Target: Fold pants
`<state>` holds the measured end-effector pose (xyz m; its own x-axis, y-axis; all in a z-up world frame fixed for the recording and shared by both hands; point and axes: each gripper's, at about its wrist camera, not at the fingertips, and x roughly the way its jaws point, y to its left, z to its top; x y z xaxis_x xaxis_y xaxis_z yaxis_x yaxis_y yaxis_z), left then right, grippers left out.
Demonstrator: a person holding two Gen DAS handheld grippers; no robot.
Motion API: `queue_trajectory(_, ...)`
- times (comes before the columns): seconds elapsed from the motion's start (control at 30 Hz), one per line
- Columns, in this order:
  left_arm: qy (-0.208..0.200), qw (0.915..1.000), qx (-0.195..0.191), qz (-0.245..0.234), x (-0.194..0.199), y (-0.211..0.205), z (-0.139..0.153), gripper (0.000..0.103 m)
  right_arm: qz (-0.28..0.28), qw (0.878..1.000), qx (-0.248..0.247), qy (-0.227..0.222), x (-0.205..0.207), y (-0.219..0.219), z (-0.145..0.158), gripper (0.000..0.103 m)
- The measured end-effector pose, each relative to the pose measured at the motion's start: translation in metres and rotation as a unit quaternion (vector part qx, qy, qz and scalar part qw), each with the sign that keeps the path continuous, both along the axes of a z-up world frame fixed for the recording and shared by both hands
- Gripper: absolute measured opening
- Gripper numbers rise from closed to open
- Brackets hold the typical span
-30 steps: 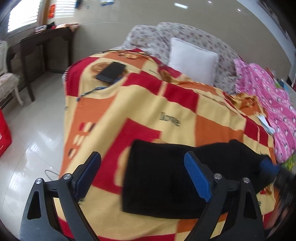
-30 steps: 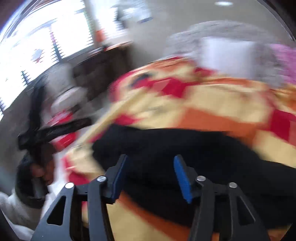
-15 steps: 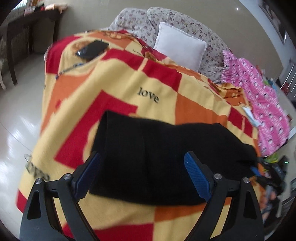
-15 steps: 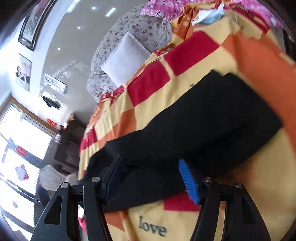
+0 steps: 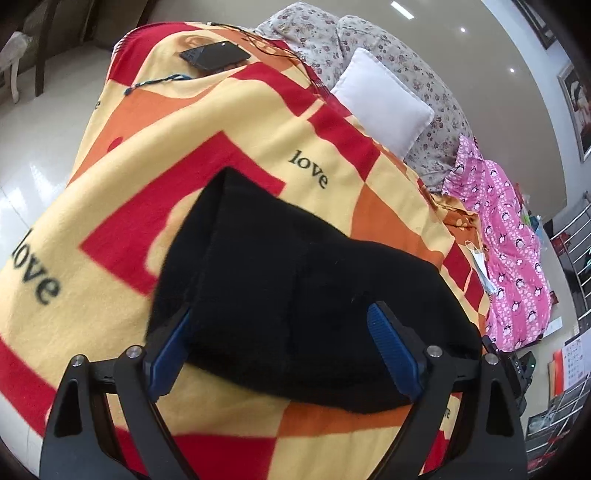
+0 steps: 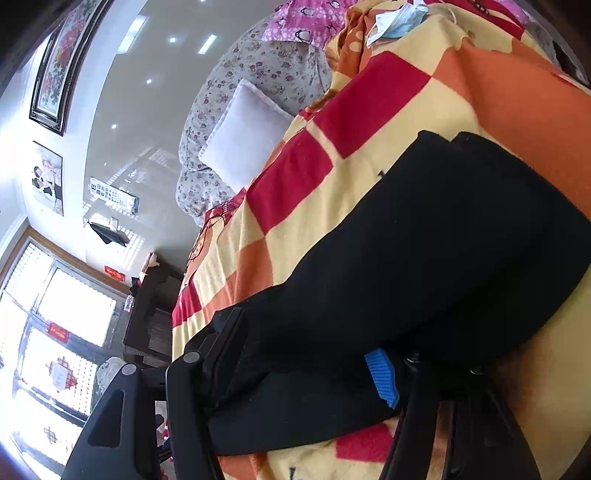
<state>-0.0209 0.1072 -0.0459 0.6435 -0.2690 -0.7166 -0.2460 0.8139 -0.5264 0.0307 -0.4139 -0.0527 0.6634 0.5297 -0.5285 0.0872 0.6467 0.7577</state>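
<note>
The black pants (image 5: 295, 280) lie folded in a long band on a red, orange and yellow "love" blanket (image 5: 147, 155). My left gripper (image 5: 279, 347) is open, its blue pads on either side of the near edge of the pants, the fabric between them. In the right wrist view the pants (image 6: 443, 251) stretch across the blanket (image 6: 369, 122). My right gripper (image 6: 310, 354) is open and pressed low over the pants' near edge; its left finger is partly hidden by the black fabric.
A black phone (image 5: 216, 55) with a cord lies at the blanket's far end. A white pillow (image 5: 384, 99) leans on a floral quilt. A pink penguin-print cloth (image 5: 506, 251) and a face mask (image 6: 399, 22) lie at the bed's side. Tiled floor (image 5: 33, 122) lies to the left.
Both grippers have moved down and closer to the pants. The fabric's near edge now sits between the left pads, and the right gripper has dropped onto the pants. Both stayed open.
</note>
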Motion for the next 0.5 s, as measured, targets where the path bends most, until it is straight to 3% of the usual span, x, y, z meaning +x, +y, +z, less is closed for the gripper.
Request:
queue_trajectory(0.03,-0.01,0.9999,0.002,0.003,0.002,-0.001,0.002,0.081,0.0,1.0,-0.01,-0.002,0.002,0.0,0.0,0.034)
queue_trajectory(0.07,-0.025,0.9997,0.002,0.005,0.003,0.0,0.005,0.056,-0.001,1.0,-0.029,-0.004,0.004,0.001,0.002,0.02)
queue_trajectory(0.1,-0.043,0.9991,-0.006,0.001,0.004,0.002,0.008,0.04,0.0,0.999,-0.042,-0.008,0.006,0.002,0.004,0.004)
queue_trajectory(0.13,-0.048,0.9987,-0.017,-0.004,0.005,0.004,0.008,0.015,0.0,0.999,-0.051,-0.012,0.006,0.002,0.006,0.004)
queue_trajectory(0.17,-0.045,0.9986,-0.024,-0.01,0.008,0.006,0.008,0.01,-0.001,0.998,-0.057,-0.016,0.006,0.002,0.008,0.004)
queue_trajectory(0.37,-0.044,0.9972,-0.03,-0.052,0.008,0.01,0.02,0.007,0.012,0.992,-0.109,-0.062,-0.015,0.003,0.047,0.004)
queue_trajectory(0.5,-0.032,0.998,-0.002,-0.055,-0.008,0.021,0.022,0.007,0.028,0.985,-0.158,-0.065,-0.039,-0.002,0.063,0.004)
